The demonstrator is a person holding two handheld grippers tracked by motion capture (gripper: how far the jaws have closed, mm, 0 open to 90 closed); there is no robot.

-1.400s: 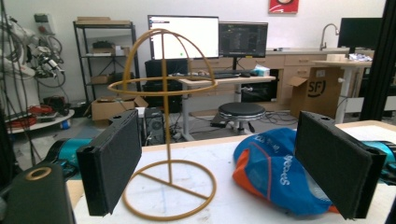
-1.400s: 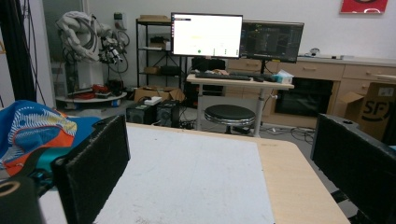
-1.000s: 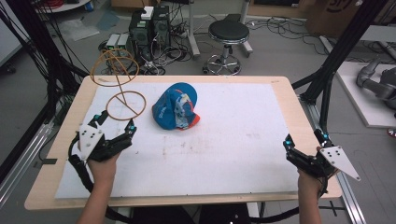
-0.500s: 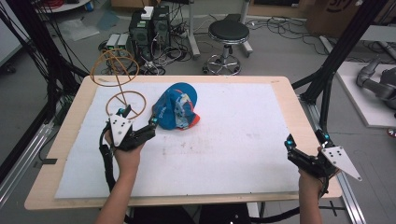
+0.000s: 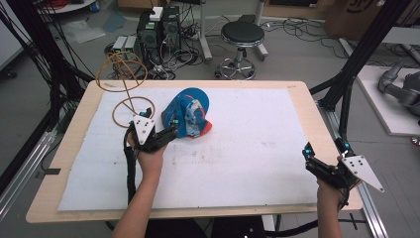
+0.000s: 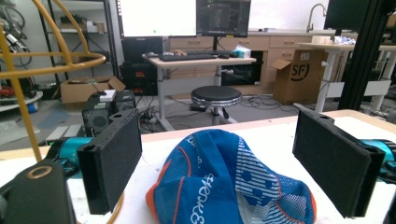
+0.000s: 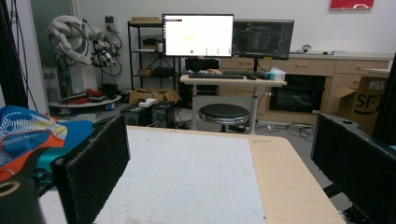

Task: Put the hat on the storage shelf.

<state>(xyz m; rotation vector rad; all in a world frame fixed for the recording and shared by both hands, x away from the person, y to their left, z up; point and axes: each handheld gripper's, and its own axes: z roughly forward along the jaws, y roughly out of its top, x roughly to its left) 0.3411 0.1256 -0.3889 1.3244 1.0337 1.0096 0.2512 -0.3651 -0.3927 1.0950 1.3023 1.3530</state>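
Since the earlier frames, the left gripper (image 5: 166, 133) had travelled from the table's left edge up and inward, until it was right against the blue cap (image 5: 189, 114); the right gripper (image 5: 322, 166) had stayed where it was near the right edge.

A white mat (image 5: 257, 129) covered most of a light wooden table (image 5: 297, 88). The blue mesh cap, with orange trim and white patterning, lay crumpled on the mat, left of centre and toward the far side. Just to its left stood a yellow wire stand (image 5: 122, 82), with one ring resting on the table and a larger ring raised above it.

In the left gripper view, the two black jaws stood wide apart, holding nothing, with the cap (image 6: 229, 186) lying low between them and just ahead. The yellow wire stand (image 6: 18, 93) rose at the left of that view.

The right gripper was at the mat's near right corner, well apart from the cap. In the right gripper view, its jaws also stood wide apart and empty, facing bare mat (image 7: 187, 177), with the cap (image 7: 28, 130) visible at the far left. A round black stool (image 5: 241, 34) stood on the floor beyond the table.
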